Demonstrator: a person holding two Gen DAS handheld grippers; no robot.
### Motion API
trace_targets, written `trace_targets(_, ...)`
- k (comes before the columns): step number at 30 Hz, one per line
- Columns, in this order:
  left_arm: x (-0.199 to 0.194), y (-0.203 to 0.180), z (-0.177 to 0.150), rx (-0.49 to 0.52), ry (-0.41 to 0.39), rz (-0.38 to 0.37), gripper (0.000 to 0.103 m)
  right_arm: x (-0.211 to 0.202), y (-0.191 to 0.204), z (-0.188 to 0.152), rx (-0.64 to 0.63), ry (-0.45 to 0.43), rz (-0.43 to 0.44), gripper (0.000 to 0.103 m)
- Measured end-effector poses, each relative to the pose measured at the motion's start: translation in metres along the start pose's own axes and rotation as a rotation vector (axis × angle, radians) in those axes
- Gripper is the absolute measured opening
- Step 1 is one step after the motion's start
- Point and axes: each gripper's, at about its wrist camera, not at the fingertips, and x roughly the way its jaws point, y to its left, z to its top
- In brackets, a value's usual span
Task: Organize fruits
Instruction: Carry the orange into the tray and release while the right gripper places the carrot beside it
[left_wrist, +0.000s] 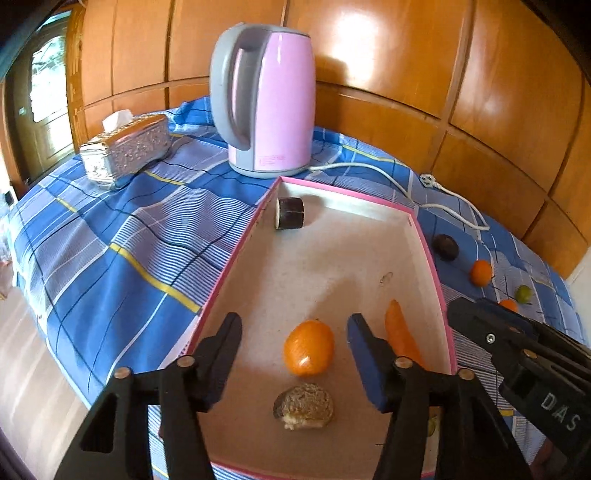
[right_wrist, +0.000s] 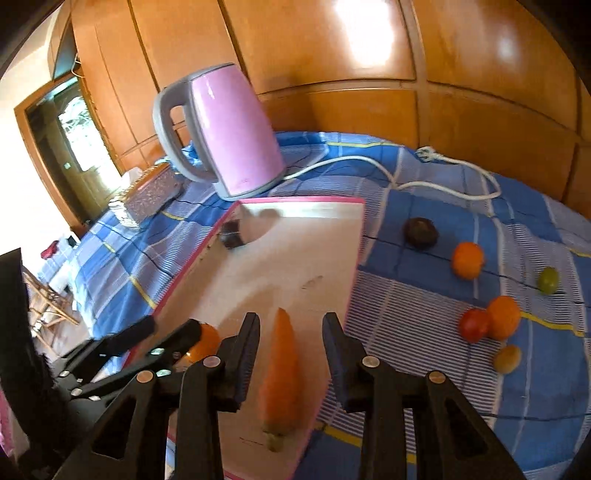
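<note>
A: In the box (left_wrist: 439, 280), left wrist view: orange fruit (left_wrist: 308, 347) lies loose on the floor, left gripper (left_wrist: 293, 325) jaws spread wide either side, pads clear of it.

B: Anything else in there?

A: Carrot (left_wrist: 400, 332) at 3 o'clock of the orange fruit, just beside the right-hand finger. Brown rough lump (left_wrist: 305, 405) at 6 o'clock. Dark cut piece (left_wrist: 289, 213) in the far corner, 12 o'clock.

B: Right side?

A: Right gripper (right_wrist: 291, 332) sits over the carrot (right_wrist: 280, 373). Jaws part open, carrot lies between them on the box (right_wrist: 352, 258) floor, gap on both sides, nothing gripped. Tip points to 12, stub end to 6.

B: Loose fruit?

A: On the blue checked cloth (right_wrist: 406, 314), 3 o'clock of the box: dark round fruit (right_wrist: 421, 229), orange (right_wrist: 468, 259), green one (right_wrist: 548, 280), red tomato (right_wrist: 474, 325) touching another orange (right_wrist: 503, 316), small yellow one (right_wrist: 508, 358).

B: Background?

A: Pink kettle (left_wrist: 266, 99) at 12 o'clock behind the box, white cord (left_wrist: 406, 184) trailing to 3. Tissue box (left_wrist: 125, 151) at 10.
</note>
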Motion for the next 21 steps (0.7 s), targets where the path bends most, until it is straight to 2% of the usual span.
trace_targets(13, -0.012, -0.002, -0.009, 0.01, -0.012, -0.008, 0.061, -0.021, 0.005, -0.014, -0.09, -0.076, -0.118, 0.036)
trace_targets(21, -0.014, -0.014, -0.015, 0.044, -0.006, -0.018, 0.061, -0.026, -0.006, -0.02, -0.077, -0.089, -0.153, 0.036)
